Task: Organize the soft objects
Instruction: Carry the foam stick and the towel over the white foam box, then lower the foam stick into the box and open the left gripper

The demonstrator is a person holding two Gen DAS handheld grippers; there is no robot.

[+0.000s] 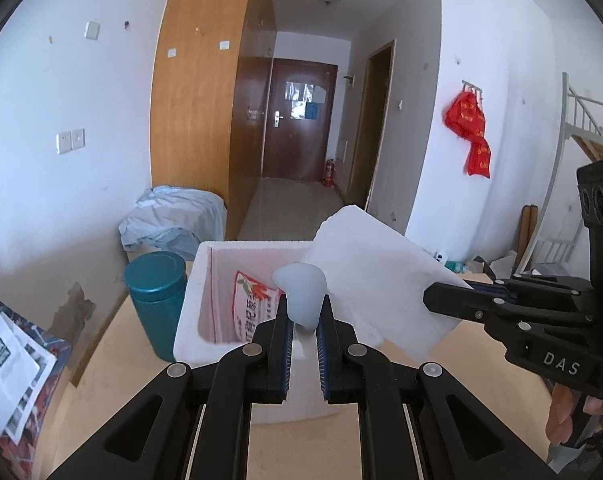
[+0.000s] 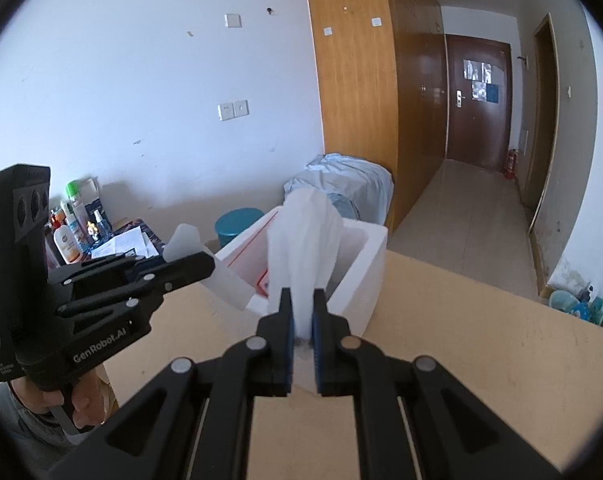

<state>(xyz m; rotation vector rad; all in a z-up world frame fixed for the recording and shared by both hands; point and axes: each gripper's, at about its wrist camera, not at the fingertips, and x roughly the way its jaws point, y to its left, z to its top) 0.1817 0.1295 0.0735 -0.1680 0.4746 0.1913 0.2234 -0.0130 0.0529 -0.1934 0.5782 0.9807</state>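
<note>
Meanwhile each hand-held gripper [image 1: 303, 320] [image 2: 300, 312] pinches white cloth [image 1: 381, 280] over foam box [image 1: 193, 300], teal canister [image 1: 157, 300] beside.

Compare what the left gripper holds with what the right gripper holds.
The left gripper pinches a small, rounded, translucent soft lump; the right gripper pinches a far larger, flat, opaque white fabric sheet. The lump keeps its shape; the sheet drapes in folds. Both are pale and held above the foam box.
</note>
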